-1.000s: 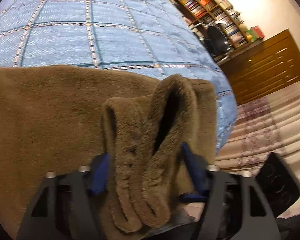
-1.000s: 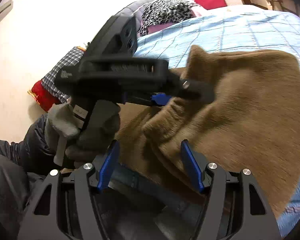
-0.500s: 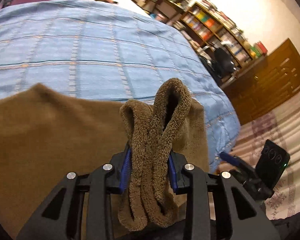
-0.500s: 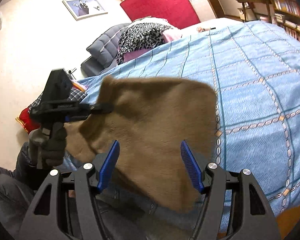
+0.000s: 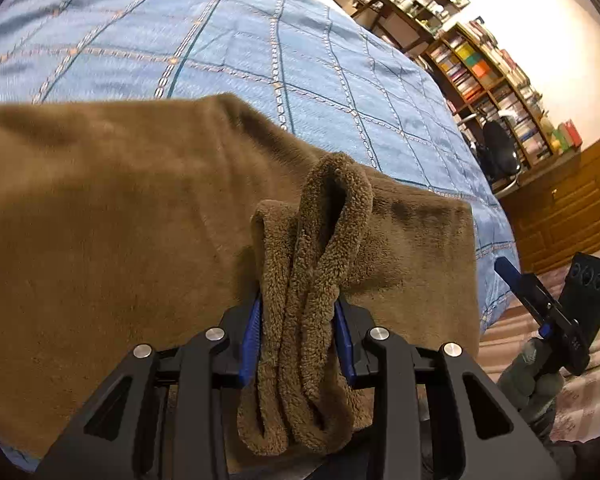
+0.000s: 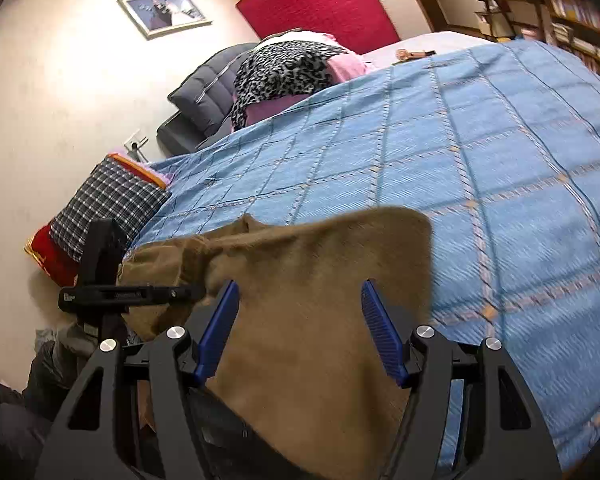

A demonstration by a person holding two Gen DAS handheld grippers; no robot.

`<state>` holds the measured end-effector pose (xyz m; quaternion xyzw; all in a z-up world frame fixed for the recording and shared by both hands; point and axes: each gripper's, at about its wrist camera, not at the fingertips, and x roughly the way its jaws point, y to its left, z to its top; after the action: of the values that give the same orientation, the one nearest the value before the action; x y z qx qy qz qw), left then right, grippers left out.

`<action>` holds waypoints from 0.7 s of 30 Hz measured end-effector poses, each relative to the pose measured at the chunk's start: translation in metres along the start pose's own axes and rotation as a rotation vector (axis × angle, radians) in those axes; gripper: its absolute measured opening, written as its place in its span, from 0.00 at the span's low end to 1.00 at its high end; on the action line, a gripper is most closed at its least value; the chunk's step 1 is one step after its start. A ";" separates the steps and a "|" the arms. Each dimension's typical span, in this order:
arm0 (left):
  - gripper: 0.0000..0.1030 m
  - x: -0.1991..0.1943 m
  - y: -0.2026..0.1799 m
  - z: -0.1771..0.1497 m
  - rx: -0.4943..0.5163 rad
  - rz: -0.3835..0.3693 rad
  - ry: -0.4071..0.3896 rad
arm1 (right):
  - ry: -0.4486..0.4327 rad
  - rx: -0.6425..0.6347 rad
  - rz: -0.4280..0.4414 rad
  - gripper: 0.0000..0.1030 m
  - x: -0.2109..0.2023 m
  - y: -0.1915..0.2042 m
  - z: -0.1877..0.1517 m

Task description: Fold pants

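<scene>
Left wrist view: brown fleece pants [image 5: 120,220] lie across the near edge of the bed [image 5: 260,40], on its blue checked cover; a bunched edge of them, several layers thick, stands pinched between the blue pads of the left gripper [image 5: 298,332], which is clamped narrow on that wad; loose ends hang out below the jaws. Right gripper [image 6: 300,328] stands wide with nothing pressed between its pads; pants lie under and beyond it, not gripped. Seen from the right wrist, the left gripper sits at the far left corner of the pants, off the bed's edge, in a gloved hand [image 6: 76,336].

Judged step: carrying the held edge over to make a fold. To do it well: keep the clamp firm so no layer slips; lift enough that the fleece clears itself rather than drags; lay edge to edge squarely; let the free gripper pin or take the other corner so the cloth stays flat. Bookshelves [image 5: 492,76] and pillows [image 6: 284,68] sit well apart.
</scene>
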<state>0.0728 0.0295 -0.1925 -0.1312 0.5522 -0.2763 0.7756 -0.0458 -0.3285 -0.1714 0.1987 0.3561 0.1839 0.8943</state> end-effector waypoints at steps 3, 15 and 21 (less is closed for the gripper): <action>0.31 -0.006 0.006 -0.003 -0.009 -0.015 -0.011 | 0.037 0.005 -0.077 0.64 0.023 0.000 0.010; 0.39 0.003 0.004 -0.013 0.014 0.048 -0.045 | 0.089 -0.043 -0.242 0.64 0.087 -0.019 -0.002; 0.52 -0.004 0.000 -0.012 0.014 0.095 -0.069 | 0.092 -0.067 -0.266 0.65 0.088 -0.014 -0.001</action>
<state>0.0608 0.0332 -0.1931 -0.1089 0.5289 -0.2384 0.8072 0.0155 -0.2990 -0.2283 0.1110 0.4137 0.0845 0.8997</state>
